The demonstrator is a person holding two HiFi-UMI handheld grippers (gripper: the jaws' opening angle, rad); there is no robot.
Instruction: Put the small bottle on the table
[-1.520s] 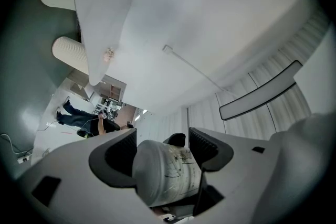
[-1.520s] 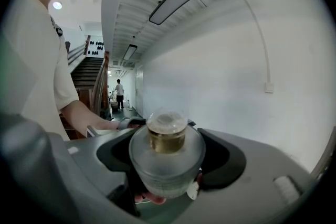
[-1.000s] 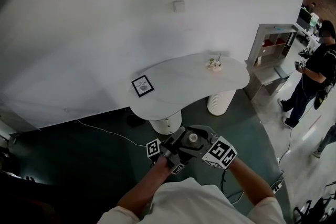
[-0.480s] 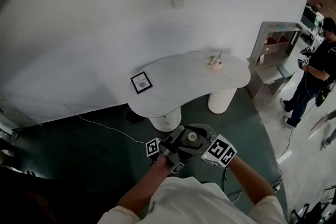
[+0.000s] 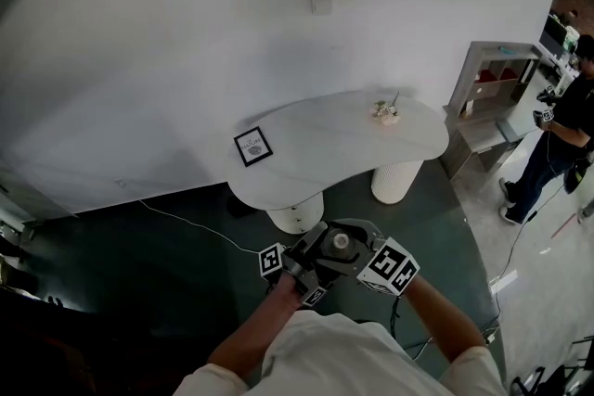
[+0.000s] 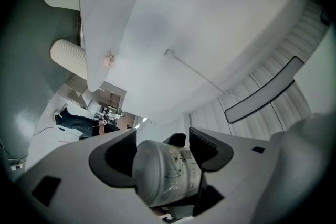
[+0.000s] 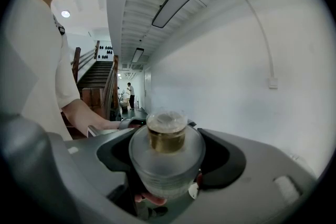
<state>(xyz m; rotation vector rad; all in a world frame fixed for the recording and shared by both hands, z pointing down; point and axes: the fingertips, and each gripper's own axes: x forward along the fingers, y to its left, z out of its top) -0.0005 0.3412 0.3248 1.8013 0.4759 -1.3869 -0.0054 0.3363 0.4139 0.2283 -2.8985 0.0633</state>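
The small bottle (image 5: 341, 243), frosted with a gold neck and a clear cap, is held at chest height between both grippers, well short of the white table (image 5: 343, 144). In the left gripper view the bottle (image 6: 163, 170) lies base toward the camera, with my left gripper (image 6: 161, 149) shut on it. In the right gripper view the bottle (image 7: 166, 136) stands upright with my right gripper (image 7: 168, 157) shut around its wide body, and a fingertip shows below it. In the head view the left gripper (image 5: 311, 255) and right gripper (image 5: 360, 251) meet at the bottle.
On the table stand a black picture frame (image 5: 251, 146) and a small flower ornament (image 5: 384, 112). Two white pedestals (image 5: 295, 216) carry the table. A grey shelf unit (image 5: 492, 74) and a standing person (image 5: 557, 134) are at the right. A cable (image 5: 186, 223) crosses the dark floor.
Both grippers and the bottle hold the same place. The view has shifted slightly, and the person at the right has drifted toward the frame's edge.
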